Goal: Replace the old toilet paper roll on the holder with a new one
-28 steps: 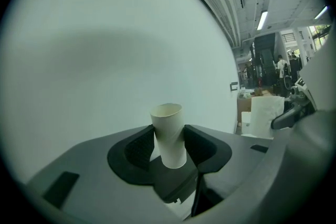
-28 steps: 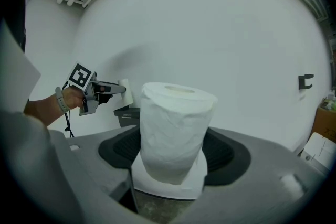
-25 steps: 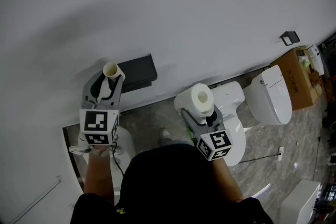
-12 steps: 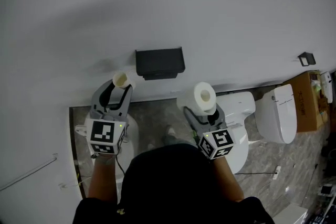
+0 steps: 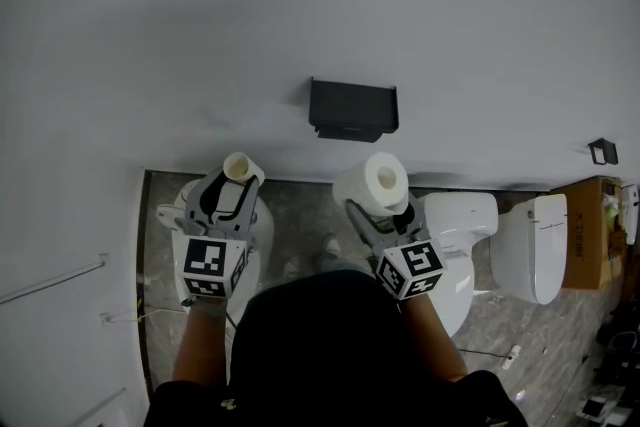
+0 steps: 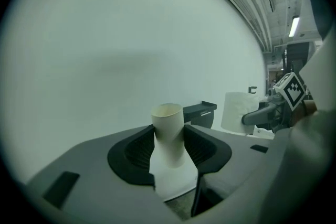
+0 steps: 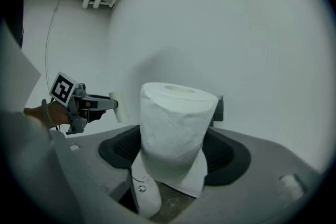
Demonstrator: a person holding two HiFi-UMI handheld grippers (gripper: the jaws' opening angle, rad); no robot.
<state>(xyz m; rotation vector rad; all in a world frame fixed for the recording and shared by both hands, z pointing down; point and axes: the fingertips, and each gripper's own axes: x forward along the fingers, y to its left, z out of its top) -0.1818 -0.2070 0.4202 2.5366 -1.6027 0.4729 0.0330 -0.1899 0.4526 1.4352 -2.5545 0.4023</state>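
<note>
Nearest in the head view, my two forearms are reaching forward from my dark-clothed body, each one carrying a gripper with a marker cube at its rear.

My left gripper [image 5: 238, 181] is pointing toward the wall. Its fingers are clamping on the empty cardboard tube [image 5: 240, 166], which is standing upright between them. The left gripper view shows the pads pressing the tube's lower part inward, so the tube is pinching at the waist. Its open top is rising clear above the fingers.

My right gripper [image 5: 380, 205] is pointing the same way, well apart from the left. Its fingers are clamping on the new toilet paper roll [image 5: 376, 183], which is standing upright with its core hole facing up. The pads are bearing on both sides of the roll's lower half.

Below both grippers the grey stone floor [image 5: 300, 220] is showing. Two white toilets [image 5: 462, 225] are standing along it to the right, with a cardboard box [image 5: 588, 233] just past them.

Farthest off, the black holder [image 5: 353, 109] is sitting on the white wall [image 5: 300, 15]. It is lying beyond both grippers and between their lines, touching neither the tube nor the roll.
</note>
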